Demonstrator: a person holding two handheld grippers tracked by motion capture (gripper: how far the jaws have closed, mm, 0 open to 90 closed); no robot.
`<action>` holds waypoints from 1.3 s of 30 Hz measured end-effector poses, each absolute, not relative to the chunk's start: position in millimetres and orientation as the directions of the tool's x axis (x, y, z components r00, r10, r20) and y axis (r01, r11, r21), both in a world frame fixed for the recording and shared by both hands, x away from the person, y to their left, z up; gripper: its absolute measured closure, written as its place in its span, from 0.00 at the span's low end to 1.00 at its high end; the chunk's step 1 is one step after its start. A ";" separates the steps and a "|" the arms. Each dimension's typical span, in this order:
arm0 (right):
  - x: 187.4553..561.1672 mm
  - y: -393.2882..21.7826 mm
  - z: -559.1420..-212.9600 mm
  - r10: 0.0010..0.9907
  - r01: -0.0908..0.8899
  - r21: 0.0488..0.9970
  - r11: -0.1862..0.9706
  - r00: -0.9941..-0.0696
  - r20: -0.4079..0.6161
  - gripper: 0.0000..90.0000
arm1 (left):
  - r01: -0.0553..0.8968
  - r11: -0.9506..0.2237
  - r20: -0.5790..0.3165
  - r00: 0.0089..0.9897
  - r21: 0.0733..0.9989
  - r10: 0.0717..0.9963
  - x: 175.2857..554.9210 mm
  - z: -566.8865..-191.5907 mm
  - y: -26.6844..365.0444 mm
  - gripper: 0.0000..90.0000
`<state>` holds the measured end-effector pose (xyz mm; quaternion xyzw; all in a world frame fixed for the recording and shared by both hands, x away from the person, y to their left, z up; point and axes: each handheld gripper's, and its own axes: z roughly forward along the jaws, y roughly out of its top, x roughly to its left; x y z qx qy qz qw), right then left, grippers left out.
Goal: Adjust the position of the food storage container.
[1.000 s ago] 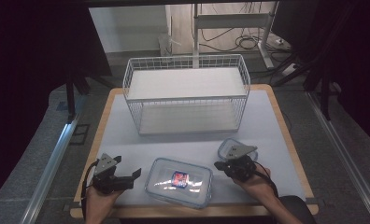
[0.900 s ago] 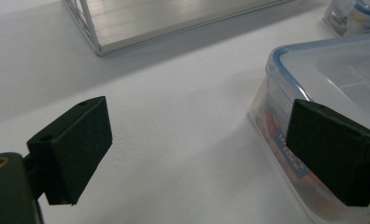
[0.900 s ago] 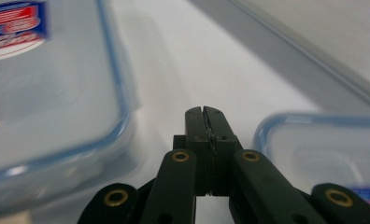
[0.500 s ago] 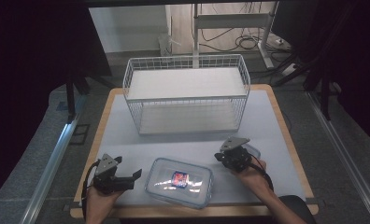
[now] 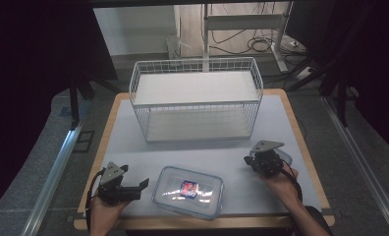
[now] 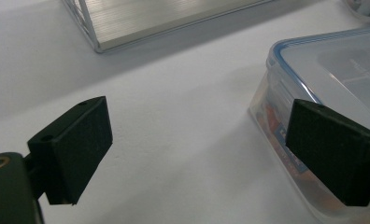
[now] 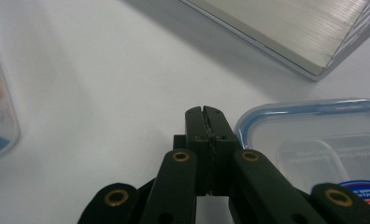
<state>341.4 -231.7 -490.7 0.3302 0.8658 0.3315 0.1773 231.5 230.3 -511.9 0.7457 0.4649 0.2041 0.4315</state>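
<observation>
1. Worktop (image 5: pixel 133 147) — a pale grey surface with a wooden edge; it carries a white wire basket (image 5: pixel 196 98) at the far side and two lidded containers at the near side.
2. The large clear container (image 5: pixel 188 191) lies flat near the front edge, between the two hands. It is rectangular with rounded corners; in the high view its long axis runs roughly left to right, with the right end turned slightly toward the person. A red and blue item shows through the lid.
3. The left hand-held gripper (image 5: pixel 133 188) sits at the front left, held in the person's left hand (image 5: pixel 104 209). Its jaws stand wide apart and point right, toward the short left end of the large clear container, and hold nothing. In the left gripper view, the right jaw is just beside the container wall; contact cannot be confirmed.
4. The right hand-held gripper (image 5: pixel 255 162) sits at the front right, held in the person's right hand (image 5: pixel 278 179). In the right gripper view its jaws are pressed together with nothing between them.
5. A small blue-rimmed container (image 7: pixel 318 140) lies flat just beside the closed jaws — in the high view most of it is hidden under that gripper.
6. The wire basket's long axis runs left to right, parallel to the worktop's far edge.
</observation>
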 end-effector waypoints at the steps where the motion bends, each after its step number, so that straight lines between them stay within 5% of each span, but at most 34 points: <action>1: 341.4 -231.7 -490.7 0.689 0.454 0.691 0.562 -0.719 -0.088 0.99 | 0.518 -0.196 -0.097 0.485 0.833 0.869 231.6 -512.0 230.1 0.08; 26: 211.4 -182.5 -505.6 0.309 0.307 0.704 0.640 -0.942 0.130 0.98 | 0.515 -0.178 -0.113 0.484 0.839 0.868 226.1 -509.4 233.7 0.15; 39: 205.4 -150.5 -512.5 0.233 0.246 0.700 0.671 -0.966 0.116 0.99 | 0.525 -0.170 -0.124 0.479 0.834 0.869 223.4 -506.2 240.3 0.23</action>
